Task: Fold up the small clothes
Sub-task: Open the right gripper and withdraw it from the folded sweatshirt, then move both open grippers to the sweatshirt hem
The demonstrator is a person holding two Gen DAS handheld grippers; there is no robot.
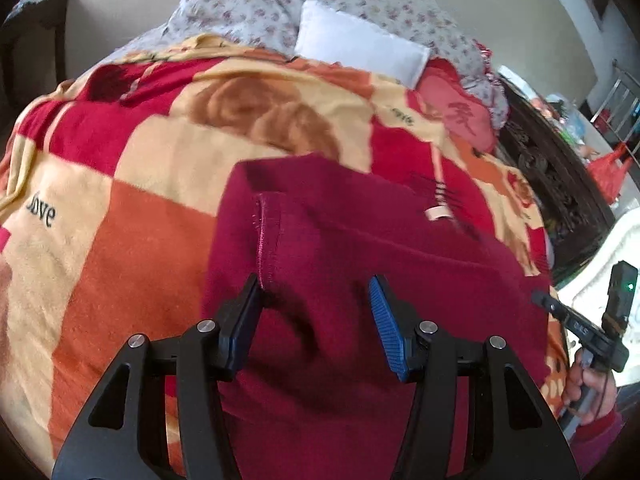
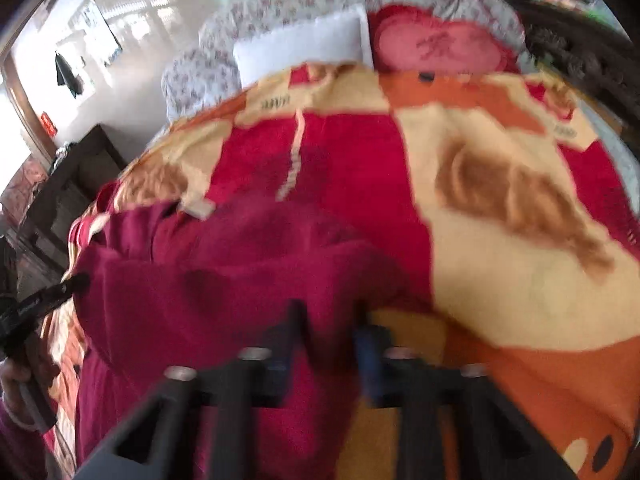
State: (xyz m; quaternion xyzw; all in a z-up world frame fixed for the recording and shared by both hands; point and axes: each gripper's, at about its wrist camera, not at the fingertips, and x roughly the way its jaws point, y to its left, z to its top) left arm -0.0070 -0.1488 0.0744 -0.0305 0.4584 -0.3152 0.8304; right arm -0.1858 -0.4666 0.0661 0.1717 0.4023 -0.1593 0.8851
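Note:
A dark red garment [image 1: 360,264] lies on a bed covered by a red, orange and cream blanket [image 1: 140,168]. My left gripper [image 1: 316,300] is open, its jaws wide apart just above the garment, with a stitched seam by the left finger. In the blurred right wrist view the garment [image 2: 224,280] fills the lower left. My right gripper [image 2: 326,320] hovers over the garment's right edge with a moderate gap between its jaws; cloth shows between them, but a grip is unclear. The right gripper also shows in the left wrist view [image 1: 592,332], held in a hand.
A white pillow [image 1: 360,46], a pink heart cushion [image 1: 460,108] and a floral quilt [image 1: 248,12] lie at the head of the bed. A dark carved wooden bed frame [image 1: 556,184] runs along the right side. A dark cabinet [image 2: 72,184] stands left of the bed.

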